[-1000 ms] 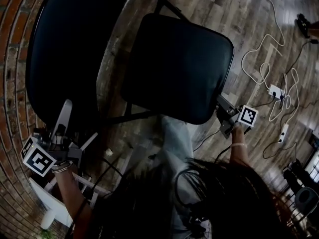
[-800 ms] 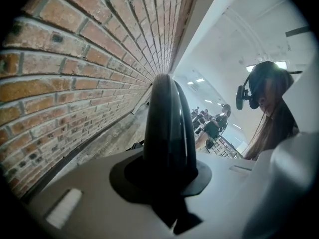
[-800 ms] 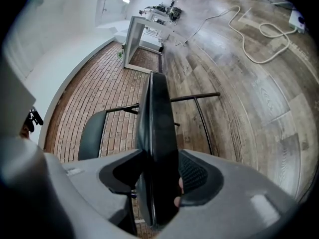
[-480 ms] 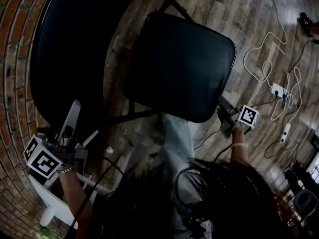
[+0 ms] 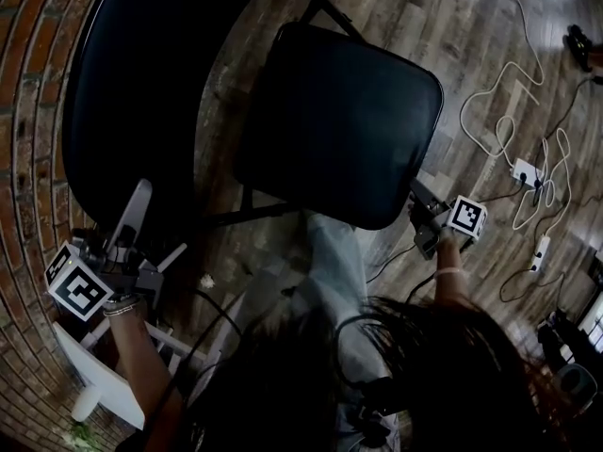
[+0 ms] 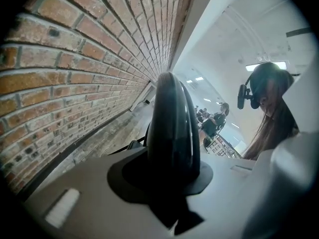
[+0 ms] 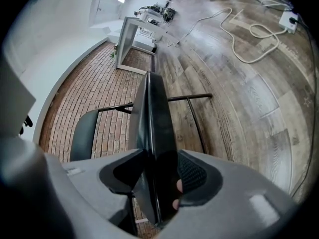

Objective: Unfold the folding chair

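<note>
Beside the brick wall (image 5: 28, 111), the left gripper (image 5: 127, 224) has the backrest (image 5: 132, 83) of the folding chair (image 5: 358, 158) between its jaws, which have just been opening. The chair stands on the wooden floor (image 5: 471, 55) (seat (image 5: 330, 92) swung out from the backrest). The right gripper (image 5: 424, 219) clamps the seat's near edge; white cables (image 5: 499, 111) lie beyond.

The person's left arm (image 5: 141, 365) reaches forward at the lower left and holds the left gripper (image 5: 132, 217), which is angled slightly downward. Its jaws have just been opening and stand on either side of the chair backrest (image 6: 172, 128) edge. The right forearm (image 5: 452, 285) extends to the right gripper (image 5: 421, 217), which also tilts downward, its jaws clamped on the chair seat (image 7: 152, 133) edge.
</note>
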